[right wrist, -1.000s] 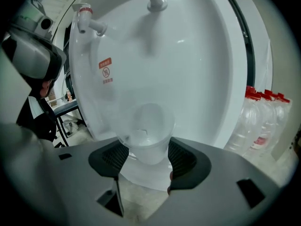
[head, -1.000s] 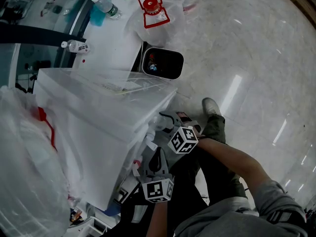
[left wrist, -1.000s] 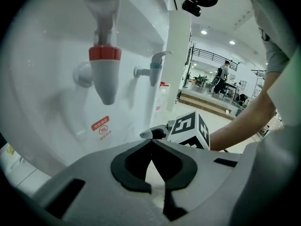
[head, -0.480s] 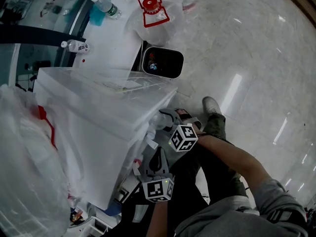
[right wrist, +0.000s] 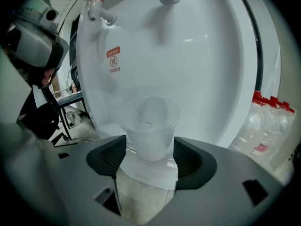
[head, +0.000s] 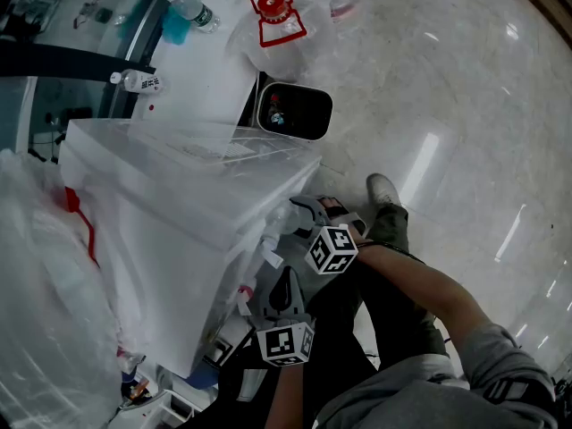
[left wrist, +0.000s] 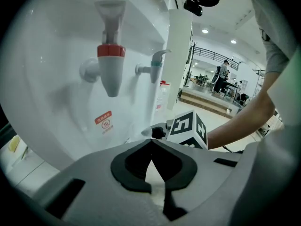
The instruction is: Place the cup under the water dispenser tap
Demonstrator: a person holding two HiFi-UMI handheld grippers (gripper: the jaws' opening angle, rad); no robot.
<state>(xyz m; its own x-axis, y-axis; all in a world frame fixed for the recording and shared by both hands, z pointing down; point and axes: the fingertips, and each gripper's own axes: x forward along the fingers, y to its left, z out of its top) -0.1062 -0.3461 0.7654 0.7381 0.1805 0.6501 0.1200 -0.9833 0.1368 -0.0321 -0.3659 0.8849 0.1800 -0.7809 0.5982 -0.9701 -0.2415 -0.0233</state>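
Between the right gripper's (right wrist: 149,155) wide-spread jaws, which have just been opening, the clear cup (right wrist: 150,128) stands on the water dispenser's (right wrist: 197,55) ledge, pads just off its sides; the left gripper (left wrist: 151,141) is closed, empty

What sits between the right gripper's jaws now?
The clear cup; the jaws of the right gripper have just been opening. That gripper's view shows it.
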